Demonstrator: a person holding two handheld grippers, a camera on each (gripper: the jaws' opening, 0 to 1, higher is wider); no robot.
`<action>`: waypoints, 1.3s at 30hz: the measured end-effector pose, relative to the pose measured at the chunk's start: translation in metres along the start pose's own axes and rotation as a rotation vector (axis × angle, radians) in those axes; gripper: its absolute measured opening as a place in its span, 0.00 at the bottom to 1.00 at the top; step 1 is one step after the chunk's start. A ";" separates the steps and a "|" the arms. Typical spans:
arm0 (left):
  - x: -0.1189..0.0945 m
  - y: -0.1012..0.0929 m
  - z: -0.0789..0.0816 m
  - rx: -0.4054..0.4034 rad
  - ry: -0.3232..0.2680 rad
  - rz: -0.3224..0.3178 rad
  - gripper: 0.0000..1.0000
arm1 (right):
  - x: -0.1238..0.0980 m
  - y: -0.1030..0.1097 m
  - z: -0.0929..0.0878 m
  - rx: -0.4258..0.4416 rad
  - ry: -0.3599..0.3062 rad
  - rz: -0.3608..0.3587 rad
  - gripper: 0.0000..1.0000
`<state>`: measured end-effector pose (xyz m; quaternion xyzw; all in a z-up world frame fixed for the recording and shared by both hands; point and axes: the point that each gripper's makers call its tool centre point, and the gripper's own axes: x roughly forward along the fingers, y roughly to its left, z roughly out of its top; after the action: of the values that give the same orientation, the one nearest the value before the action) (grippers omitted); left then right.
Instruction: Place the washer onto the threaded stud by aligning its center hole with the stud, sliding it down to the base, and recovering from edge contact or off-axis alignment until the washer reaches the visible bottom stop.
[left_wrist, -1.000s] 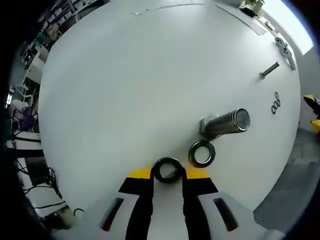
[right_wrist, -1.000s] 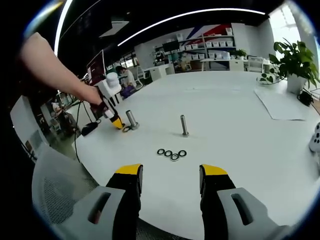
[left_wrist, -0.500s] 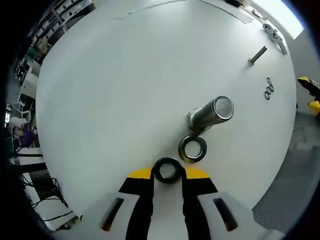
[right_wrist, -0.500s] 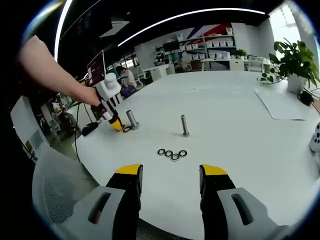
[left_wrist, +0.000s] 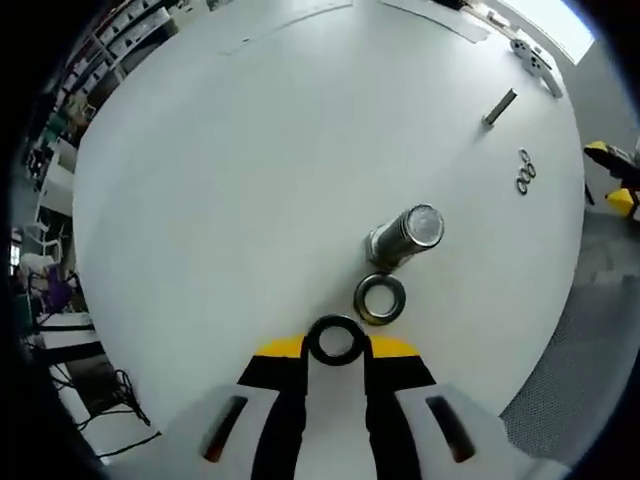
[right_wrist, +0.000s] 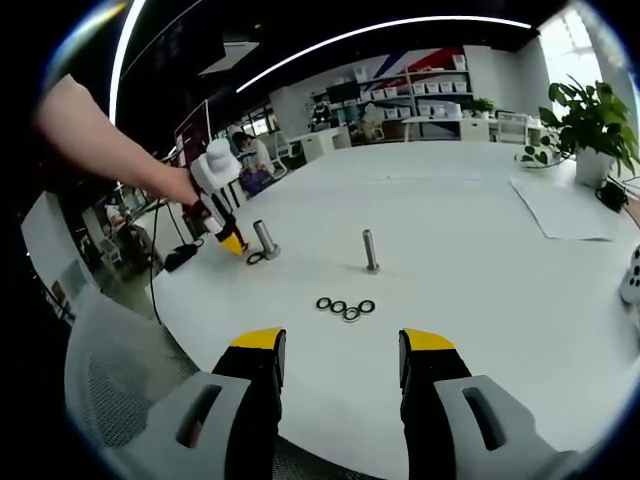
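Washer (left_wrist: 335, 341) sits pinched between the yellow tips of your left tongs (left_wrist: 335, 347) at the bottom centre of the left gripper view, held roughly flat with its hole open to the camera. Over the last second the stud (left_wrist: 403, 237) has slid from right of centre toward the middle of that view and a little upward, and it looks smaller; since the whole table (left_wrist: 250, 150) has shifted with it, that reads as your hand lifting and turning, not the stud moving. A second washer (left_wrist: 380, 299) lies on the table just beside the stud's base, between it and your tongs.

In the right gripper view your right tongs (right_wrist: 335, 360) hang wide apart with nothing between them, low in the frame, and that picture has hardly shifted. Your left tongs (right_wrist: 232, 243) appear at the left there, close by the stud (right_wrist: 265, 239).

The held washer is not yet over the stud's top, so alignment is likely the step in hand: you would need to carry it above the tip and centre the hole before lowering.
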<state>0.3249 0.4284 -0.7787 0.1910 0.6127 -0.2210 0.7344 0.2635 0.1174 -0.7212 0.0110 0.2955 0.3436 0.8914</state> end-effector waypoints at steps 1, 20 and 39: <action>-0.003 -0.002 0.004 0.012 -0.014 -0.001 0.19 | 0.000 0.000 0.000 -0.001 0.000 0.001 0.48; -0.047 -0.015 0.050 0.098 -0.120 -0.027 0.19 | 0.000 0.001 0.000 -0.003 0.000 0.005 0.48; -0.044 -0.035 0.066 0.209 -0.090 -0.040 0.19 | 0.000 0.001 0.000 -0.008 0.002 0.004 0.48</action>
<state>0.3528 0.3667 -0.7245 0.2441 0.5565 -0.3065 0.7327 0.2630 0.1183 -0.7213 0.0077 0.2950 0.3465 0.8904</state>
